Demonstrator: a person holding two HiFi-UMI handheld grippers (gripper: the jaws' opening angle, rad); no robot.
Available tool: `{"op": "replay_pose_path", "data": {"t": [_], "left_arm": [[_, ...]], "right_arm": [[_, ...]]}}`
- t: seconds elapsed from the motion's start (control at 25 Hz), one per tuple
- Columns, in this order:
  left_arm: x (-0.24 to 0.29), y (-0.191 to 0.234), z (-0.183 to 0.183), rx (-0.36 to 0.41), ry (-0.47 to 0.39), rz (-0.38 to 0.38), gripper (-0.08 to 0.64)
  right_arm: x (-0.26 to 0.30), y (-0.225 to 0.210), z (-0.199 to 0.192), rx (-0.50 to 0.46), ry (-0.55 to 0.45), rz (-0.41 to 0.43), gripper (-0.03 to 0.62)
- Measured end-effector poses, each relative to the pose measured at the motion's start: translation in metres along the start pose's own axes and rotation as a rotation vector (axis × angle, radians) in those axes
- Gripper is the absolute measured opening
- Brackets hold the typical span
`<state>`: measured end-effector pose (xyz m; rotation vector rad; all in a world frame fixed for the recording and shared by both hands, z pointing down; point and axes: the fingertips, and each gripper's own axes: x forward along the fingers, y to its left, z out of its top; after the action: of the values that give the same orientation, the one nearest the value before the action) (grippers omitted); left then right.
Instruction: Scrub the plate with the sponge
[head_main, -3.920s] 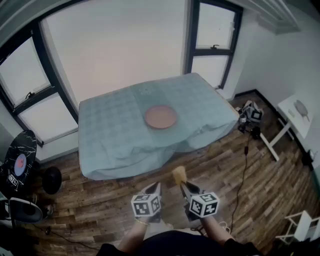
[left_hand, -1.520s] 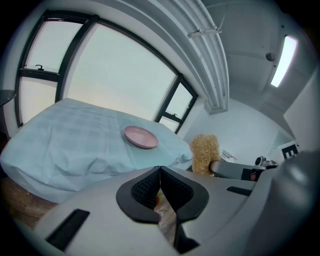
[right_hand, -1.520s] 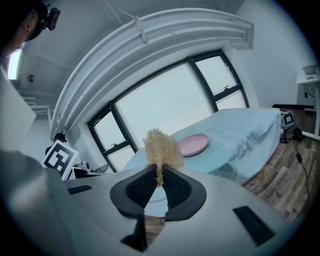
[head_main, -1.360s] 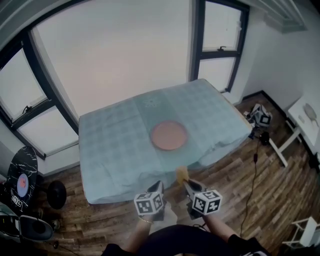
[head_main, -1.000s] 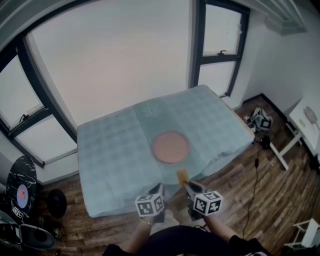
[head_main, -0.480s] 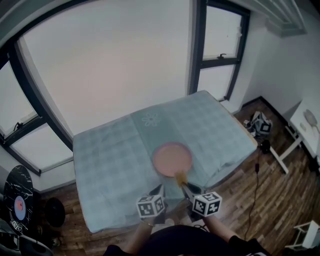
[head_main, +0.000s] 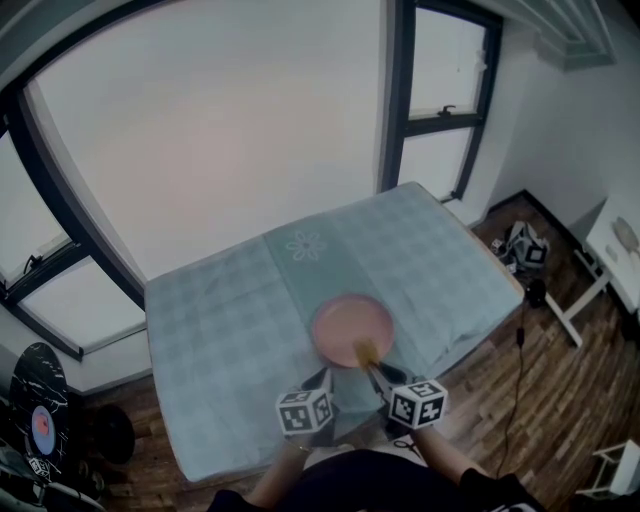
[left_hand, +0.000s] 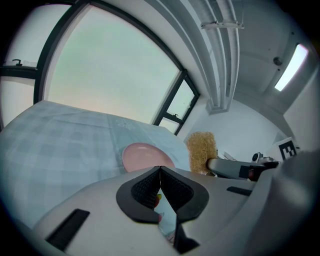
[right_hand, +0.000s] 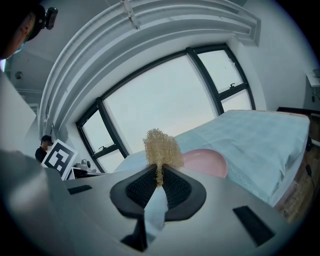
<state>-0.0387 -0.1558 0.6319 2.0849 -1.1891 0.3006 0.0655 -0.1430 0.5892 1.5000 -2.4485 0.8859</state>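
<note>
While no scrubbing had yet begun, the right tool (head_main: 373, 369) hung over the near rim of the pink plate (head_main: 350, 322). It was clenched on the yellow sponge (head_main: 366, 353), whose bushy end jutted forward, free to meet the dish. The plate lay flat on the cloth-covered surface (head_main: 220, 330). The left tool (head_main: 321, 380), just nearer than the plate, was closed on nothing, seemingly held back in reserve.

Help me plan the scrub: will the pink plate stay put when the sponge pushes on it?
Probably not firmly. The plate looks rigid and smooth, lying loose on the draped cloth, which may wrinkle under a push. The left tool is shut and empty, away from the plate, so nothing steadies it; it could skid.
</note>
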Motion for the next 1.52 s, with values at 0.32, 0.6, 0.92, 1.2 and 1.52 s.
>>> {"op": "replay_pose_path", "data": {"t": [0.32,0.6,0.92,1.2,1.52], "left_arm": [[0.011,0.015,0.016,-0.032,-0.003,0.013,0.006],[0.03,0.028,0.029,-0.045,-0.002,0.05,0.008],[0.055,0.044,0.033,-0.068,0.01,0.099,0.008],[0.075,0.055,0.03,-0.069,0.036,0.126,0.008],[0.099,0.064,0.029,-0.08,0.067,0.144,0.008]], "right_arm": [[0.025,-0.016,0.018,-0.033,0.034,-0.012,0.035],[0.056,-0.039,0.03,-0.046,0.06,-0.005,0.035],[0.1,-0.066,0.03,-0.097,0.136,0.001,0.035],[0.14,-0.087,0.028,-0.132,0.196,-0.007,0.035],[0.174,-0.108,0.019,-0.167,0.265,-0.027,0.035]]}}
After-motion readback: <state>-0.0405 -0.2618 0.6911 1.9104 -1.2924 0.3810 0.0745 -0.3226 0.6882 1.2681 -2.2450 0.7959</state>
